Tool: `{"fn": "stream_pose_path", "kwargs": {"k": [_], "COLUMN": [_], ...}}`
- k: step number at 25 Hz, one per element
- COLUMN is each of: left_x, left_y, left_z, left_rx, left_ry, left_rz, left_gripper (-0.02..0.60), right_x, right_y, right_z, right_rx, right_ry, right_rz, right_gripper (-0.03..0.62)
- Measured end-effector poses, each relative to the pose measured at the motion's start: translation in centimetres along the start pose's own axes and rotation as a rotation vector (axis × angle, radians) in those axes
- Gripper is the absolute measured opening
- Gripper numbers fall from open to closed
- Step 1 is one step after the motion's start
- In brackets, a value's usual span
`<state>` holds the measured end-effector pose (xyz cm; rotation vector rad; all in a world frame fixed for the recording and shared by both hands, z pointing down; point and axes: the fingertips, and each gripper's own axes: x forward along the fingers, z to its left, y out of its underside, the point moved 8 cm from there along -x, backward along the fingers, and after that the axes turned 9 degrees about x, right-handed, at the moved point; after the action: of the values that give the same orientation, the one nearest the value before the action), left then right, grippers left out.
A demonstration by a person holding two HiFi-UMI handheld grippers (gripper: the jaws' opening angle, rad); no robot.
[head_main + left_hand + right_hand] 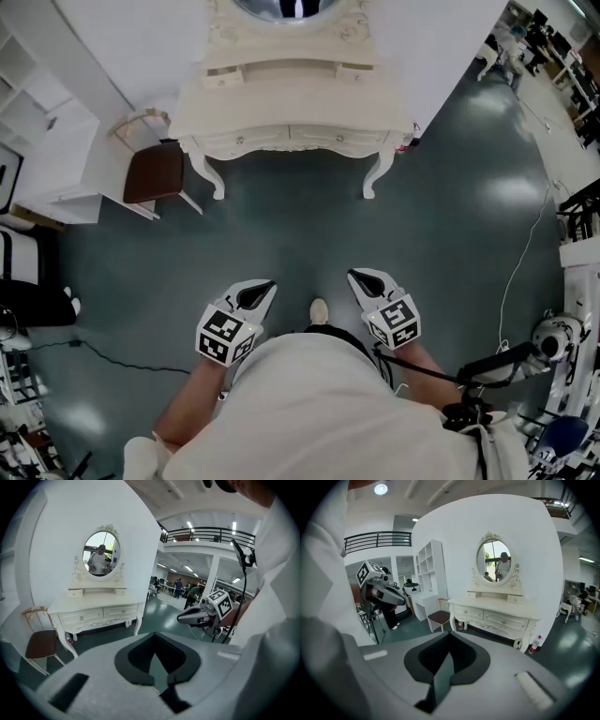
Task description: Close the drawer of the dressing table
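Both hands sit low by the person's waist, angled down at the grey floor, and the left gripper [265, 287] and right gripper [355, 276] each have their jaws pressed together on nothing. The dressing table [291, 108] stands well apart at twelve o'clock. It is cream and carved, with curved legs, knobbed drawer fronts [251, 141] and an oval mirror [493, 562].

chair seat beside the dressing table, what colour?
Dark brown padded chair seat, on a pale wooden frame. Clearest in the head view.
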<state>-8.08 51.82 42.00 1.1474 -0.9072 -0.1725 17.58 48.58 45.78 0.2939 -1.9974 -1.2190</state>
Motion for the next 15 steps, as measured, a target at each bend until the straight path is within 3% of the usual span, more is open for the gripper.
{"fn": "stream_pose_path", "kwargs": {"k": [8,15], "left_x": [6.0,9.5], "left_y": [-3.8,-5.5], "left_z": [1.5,4.9], "left_rx": [-0.025,-0.017], "left_ry": [-0.038,-0.004], "left_rz": [-0.017,-0.011], "left_gripper": [0.003,0.003], "right_x": [1.2,4.4], "right_y": [-0.9,-2.6], "right_z": [-7.4,-10.9], "right_rx": [0.009,0.035], "right_ry": [-0.018,0.003], "right_rz": [0.009,0.015], "right_gripper": [0.038,0.051]}}
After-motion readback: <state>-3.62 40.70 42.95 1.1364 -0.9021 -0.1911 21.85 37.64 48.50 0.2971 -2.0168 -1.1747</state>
